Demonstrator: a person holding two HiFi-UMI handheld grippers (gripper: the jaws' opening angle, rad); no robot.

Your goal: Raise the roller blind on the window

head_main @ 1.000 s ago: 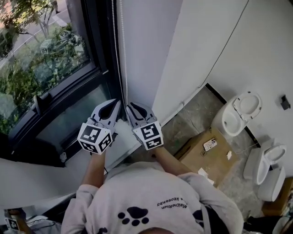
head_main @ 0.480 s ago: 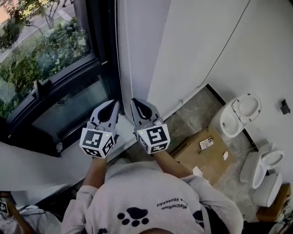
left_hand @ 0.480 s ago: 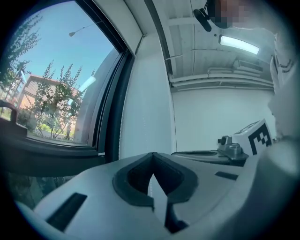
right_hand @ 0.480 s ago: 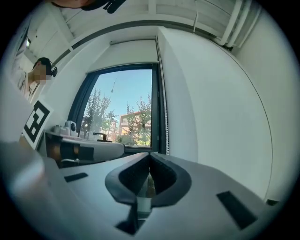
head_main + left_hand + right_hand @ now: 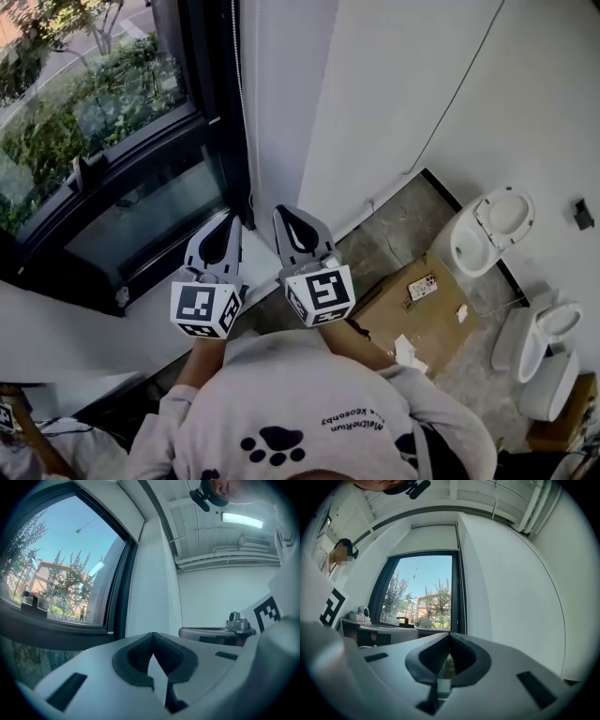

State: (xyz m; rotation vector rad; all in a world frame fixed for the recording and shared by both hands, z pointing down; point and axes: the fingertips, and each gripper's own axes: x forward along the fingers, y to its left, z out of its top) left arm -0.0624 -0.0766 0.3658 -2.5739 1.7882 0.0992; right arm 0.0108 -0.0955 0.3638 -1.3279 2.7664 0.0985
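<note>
White roller blind (image 5: 425, 540) sits high at window (image 5: 112, 122) top, so likely raised. Bead chain (image 5: 241, 94) hangs by frame, ungripped. Left claw (image 5: 231, 219) pinched together, empty. Right claw (image 5: 283, 213) just closed, empty. Both 2 level near chain, ready for pull.

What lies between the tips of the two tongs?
In the head view, the blind's bead chain hangs into that gap, before the white wall. Left tongs are shut; right tongs have just closed, empty.

Unfinished washroom: loose toilets (image 5: 485, 234), cardboard box (image 5: 412, 305)
</note>
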